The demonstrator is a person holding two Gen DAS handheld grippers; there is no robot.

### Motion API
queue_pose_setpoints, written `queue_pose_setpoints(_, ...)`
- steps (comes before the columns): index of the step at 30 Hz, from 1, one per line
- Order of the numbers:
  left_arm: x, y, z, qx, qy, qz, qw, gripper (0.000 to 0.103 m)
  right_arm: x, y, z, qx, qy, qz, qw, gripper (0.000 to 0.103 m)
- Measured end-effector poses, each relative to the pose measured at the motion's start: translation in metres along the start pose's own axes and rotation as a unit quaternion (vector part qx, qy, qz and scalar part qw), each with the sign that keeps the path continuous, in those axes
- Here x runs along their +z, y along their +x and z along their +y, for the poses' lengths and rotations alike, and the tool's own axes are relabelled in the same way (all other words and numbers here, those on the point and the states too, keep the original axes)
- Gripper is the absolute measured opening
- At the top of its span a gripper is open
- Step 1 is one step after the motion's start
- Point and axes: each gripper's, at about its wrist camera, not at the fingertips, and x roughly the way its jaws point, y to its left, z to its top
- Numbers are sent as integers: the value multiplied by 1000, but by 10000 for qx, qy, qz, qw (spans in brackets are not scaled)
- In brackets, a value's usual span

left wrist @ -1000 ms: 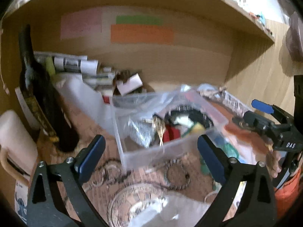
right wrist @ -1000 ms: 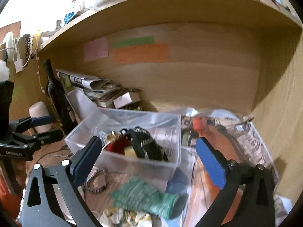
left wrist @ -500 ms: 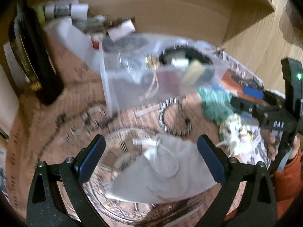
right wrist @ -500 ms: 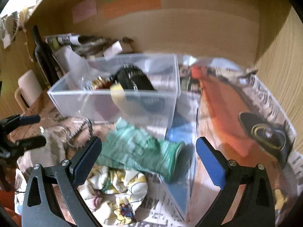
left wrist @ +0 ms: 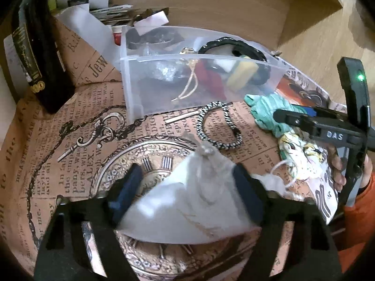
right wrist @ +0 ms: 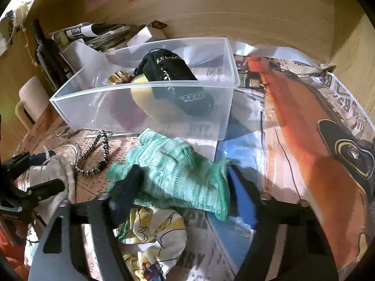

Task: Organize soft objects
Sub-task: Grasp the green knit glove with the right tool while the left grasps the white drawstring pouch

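Note:
A white drawstring pouch (left wrist: 187, 201) lies on the printed paper, between the fingers of my open left gripper (left wrist: 187, 187); it also shows in the right wrist view (right wrist: 58, 175). A green knitted sock (right wrist: 173, 175) lies in front of the clear plastic box (right wrist: 145, 107), between the fingers of my open right gripper (right wrist: 185, 187). A yellow-white cartoon cloth (right wrist: 154, 236) lies bunched under the right gripper. The box holds a black item, a yellow sponge-like piece, and red and gold things. The sock (left wrist: 269, 110) and the cloth (left wrist: 300, 152) also show in the left wrist view.
A black-and-white beaded bracelet (left wrist: 220, 126) lies in front of the box. A dark bottle (left wrist: 35, 53) stands at the left. Papers are stacked at the back wall of the wooden shelf. A cream mug (right wrist: 25, 103) stands far left. Newspaper covers the surface.
Both grippers have tilted down and moved lower. The left one now straddles the white pouch, the right one straddles the green sock. Both stay open.

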Motion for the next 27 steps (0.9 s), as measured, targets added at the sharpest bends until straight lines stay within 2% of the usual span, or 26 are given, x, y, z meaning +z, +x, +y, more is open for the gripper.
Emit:
queue_pose_setpoints(1, 0, -1, -2, -19, 43, 25, 10000, 60, 0, 0, 0, 23, 4, -8, 10000, 55)
queue_pose_setpoints(3, 1, -2, -6, -62, 112, 93, 9999, 42, 0, -1, -1, 15, 0, -20, 10000, 41)
queue_pose_setpoints(5, 3, -2, -7, -108, 121, 140, 9998, 35, 0, -2, 0, 44, -10, -44, 10000, 29)
queue_pose_setpoints(7, 5, -3, -6, -123, 111, 148, 9998, 27, 0, -5, 0, 29, -21, -110, 9999, 23)
queue_pose_setpoints(9, 8, -6, -5, -143, 93, 146, 9997, 20, 0, -9, 0, 4, -19, -198, 9998, 21)
queue_pose_setpoints(17, 26, -30, 0, -20, 70, -282, 9996, 16, 8, -38, 5, -26, -86, -659, 9978, 20)
queue_pose_setpoints(23, 46, -63, 1, 106, 66, -916, 9957, 16, 22, -63, 13, 21, -178, -1084, 9939, 20)
queue_pose_setpoints(27, 62, -83, 3, 201, 36, -1394, 9900, 16, 30, -79, 19, 52, -210, -1369, 9904, 20)
